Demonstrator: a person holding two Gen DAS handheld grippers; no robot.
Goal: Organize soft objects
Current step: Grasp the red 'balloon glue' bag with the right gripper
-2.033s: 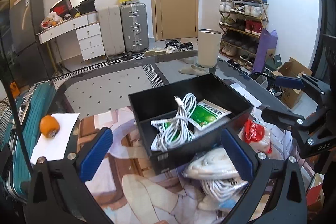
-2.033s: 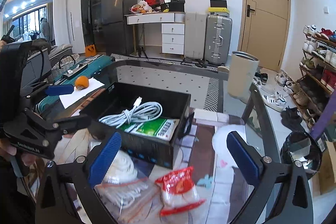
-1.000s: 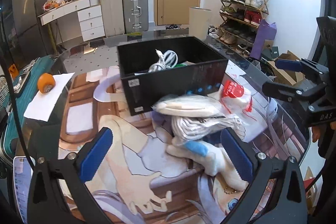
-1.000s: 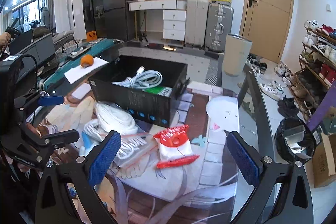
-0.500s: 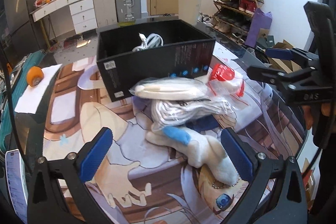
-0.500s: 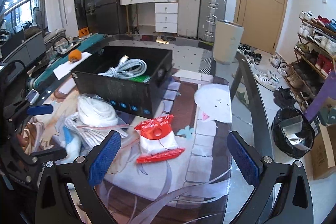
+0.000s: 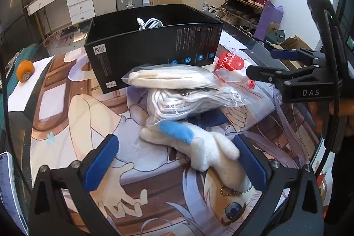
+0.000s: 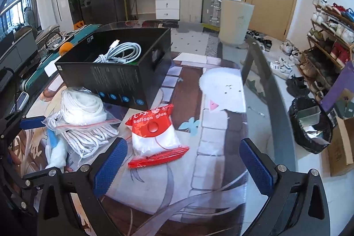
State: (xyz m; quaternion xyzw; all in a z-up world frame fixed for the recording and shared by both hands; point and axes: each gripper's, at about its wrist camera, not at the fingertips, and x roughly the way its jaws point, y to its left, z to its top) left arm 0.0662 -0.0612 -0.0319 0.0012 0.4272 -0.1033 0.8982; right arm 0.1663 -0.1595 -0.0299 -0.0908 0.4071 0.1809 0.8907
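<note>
Left wrist view: the left gripper [image 7: 177, 160] stood spread wide and empty, its blue pads flanking a white plush toy [image 7: 205, 147]. Just beyond lay a bagged cord bundle [image 7: 188, 103], then the black box [image 7: 152, 50]. The right gripper [image 8: 183, 165] gaped empty too, a red balloon glue pouch [image 8: 154, 136] ahead, nearer its left finger.
</note>
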